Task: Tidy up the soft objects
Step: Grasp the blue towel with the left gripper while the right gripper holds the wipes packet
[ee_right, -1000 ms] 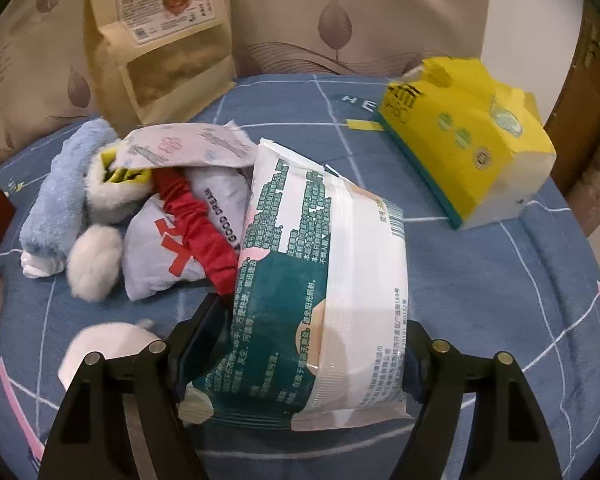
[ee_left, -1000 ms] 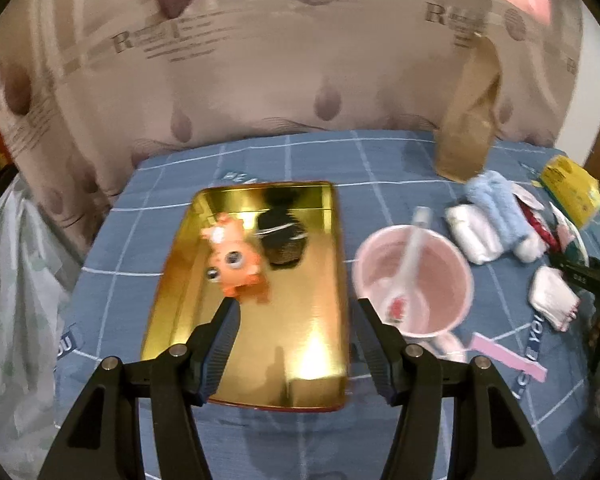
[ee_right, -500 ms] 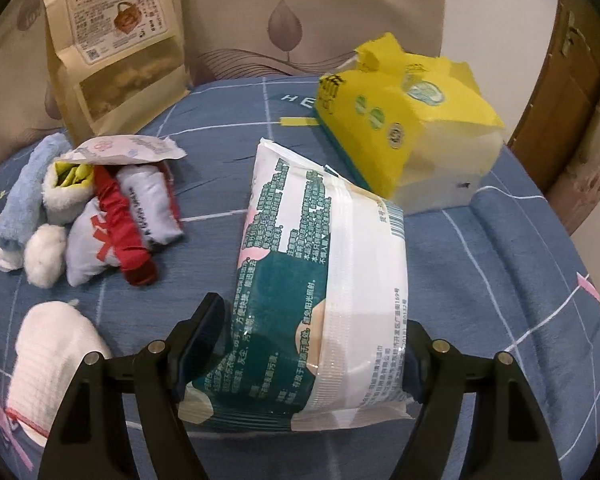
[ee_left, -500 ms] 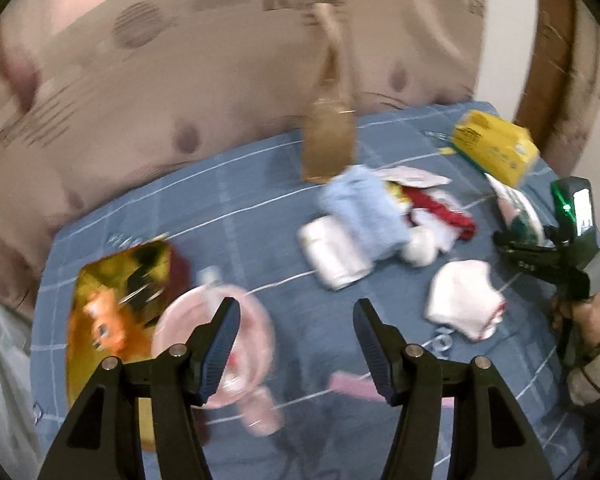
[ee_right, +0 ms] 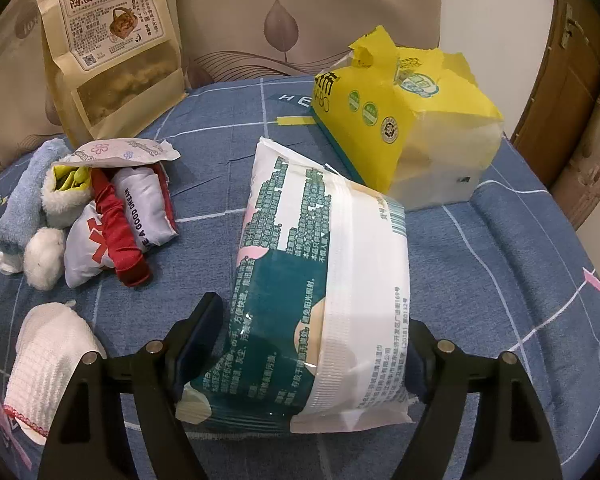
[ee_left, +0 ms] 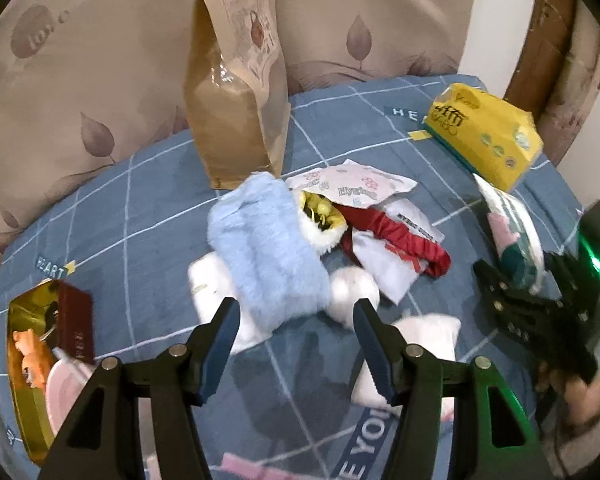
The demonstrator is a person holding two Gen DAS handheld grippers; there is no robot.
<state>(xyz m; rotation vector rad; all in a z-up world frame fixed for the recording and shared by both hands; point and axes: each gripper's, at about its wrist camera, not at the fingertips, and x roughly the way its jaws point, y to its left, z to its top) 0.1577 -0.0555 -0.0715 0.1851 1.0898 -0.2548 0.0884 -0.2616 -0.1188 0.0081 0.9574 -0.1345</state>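
Observation:
My left gripper (ee_left: 296, 320) is open and empty, just above a fluffy blue cloth (ee_left: 268, 256) in a heap of soft things: a red fabric band (ee_left: 396, 236), a white printed pouch (ee_right: 148, 204), a white pompom (ee_left: 352, 292) and a flowered sachet (ee_left: 352, 188). A white knitted cloth (ee_left: 420, 344) lies under its right finger. The right gripper (ee_right: 312, 316) has a green-and-white wipes pack (ee_right: 324, 280) between its fingers. Its jaws are opening, and both pads still touch the pack, whose front end rests near the yellow tissue pack (ee_right: 400, 104).
A tall kraft snack bag (ee_left: 236, 92) stands behind the heap against the patterned cushion. At far left are a gold tray (ee_left: 24, 400) holding an orange toy (ee_left: 28, 356), and a pink bowl (ee_left: 64, 384). A hand (ee_left: 580, 396) holds the right gripper (ee_left: 520, 292).
The left gripper swung right, from over the gold tray to over the heap of soft things. The right gripper carried the wipes pack a little right, nearer the yellow tissue pack, then stopped.

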